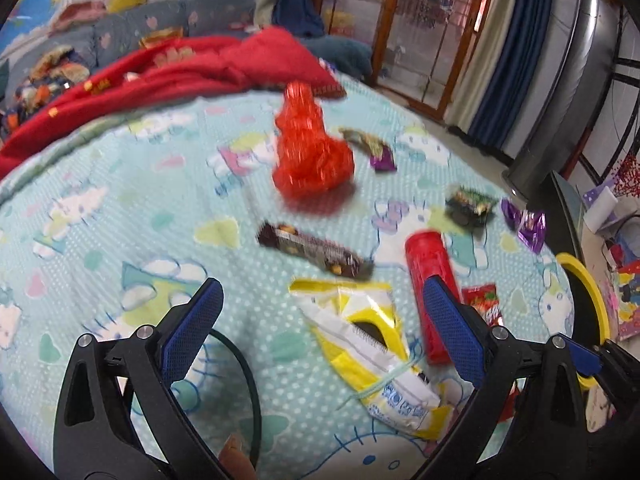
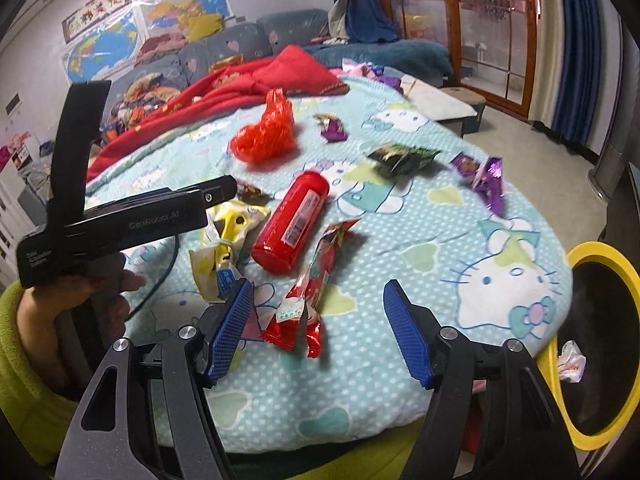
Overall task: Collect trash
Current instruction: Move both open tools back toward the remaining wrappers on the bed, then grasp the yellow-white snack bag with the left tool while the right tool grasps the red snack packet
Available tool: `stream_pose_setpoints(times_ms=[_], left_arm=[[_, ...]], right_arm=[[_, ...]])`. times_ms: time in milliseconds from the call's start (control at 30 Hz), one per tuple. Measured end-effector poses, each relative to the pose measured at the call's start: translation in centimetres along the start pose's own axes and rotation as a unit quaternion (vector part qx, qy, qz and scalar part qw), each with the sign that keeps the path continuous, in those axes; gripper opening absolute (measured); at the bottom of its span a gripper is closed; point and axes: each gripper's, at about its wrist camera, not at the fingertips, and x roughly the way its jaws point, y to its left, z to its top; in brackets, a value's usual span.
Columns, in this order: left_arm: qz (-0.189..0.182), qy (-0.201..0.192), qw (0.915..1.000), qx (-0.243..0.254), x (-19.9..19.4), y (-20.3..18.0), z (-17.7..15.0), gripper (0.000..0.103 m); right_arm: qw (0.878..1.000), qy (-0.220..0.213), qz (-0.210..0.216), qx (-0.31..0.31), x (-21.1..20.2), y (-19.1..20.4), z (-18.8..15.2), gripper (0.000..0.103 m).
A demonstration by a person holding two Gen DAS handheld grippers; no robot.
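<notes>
Our left gripper (image 1: 320,320) gapes over the yellow-white wrapper (image 1: 368,344); our right gripper (image 2: 320,328) gapes over the red wrapper (image 2: 316,300). Only our right view shows crumpled trash inside the yellow-rimmed bin (image 2: 624,280) at four o'clock.

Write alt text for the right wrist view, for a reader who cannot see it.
The open right gripper hovers over a red snack wrapper on a cartoon-cat bedspread strewn with trash: a red canister, yellow-white packet, red mesh bag, purple wrappers. The left gripper is at left; a yellow-rimmed bin stands right.
</notes>
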Motion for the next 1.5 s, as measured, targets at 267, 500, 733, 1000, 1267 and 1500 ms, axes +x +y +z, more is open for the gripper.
stream_pose_setpoints(times_ms=[267, 500, 733, 1000, 1267, 1500], left_arm=[[0.007, 0.021, 0.9997, 0.012, 0.9, -0.3, -0.8, 0.091], [0.018, 0.020, 0.9995, 0.019, 0.9, -0.7, -0.9, 0.072], [0.010, 0.016, 0.9990, 0.040, 0.4, -1.7, -1.0, 0.050], [-0.025, 0.021, 0.9991, 0.026, 0.1, -1.2, -0.8, 0.030], [-0.052, 0.014, 0.9984, 0.020, -0.9, -1.2, -0.4, 0.017], [-0.080, -0.015, 0.9965, 0.020, -3.2, -1.9, 0.5, 0.015]], right_arm=[[1.000, 0.030, 0.005, 0.008, 2.1, -0.8, -0.6, 0.051], [1.000, 0.027, 0.000, 0.014, 2.1, -1.7, -0.9, 0.023], [0.999, 0.025, 0.005, 0.022, 1.8, -2.3, -1.0, 0.019], [1.000, 0.023, 0.012, 0.017, 1.5, -2.5, -1.0, 0.007], [1.000, 0.008, 0.016, 0.018, 0.5, -2.7, -0.8, 0.005], [0.999, -0.010, 0.016, 0.027, -0.9, -3.6, -0.3, 0.004]])
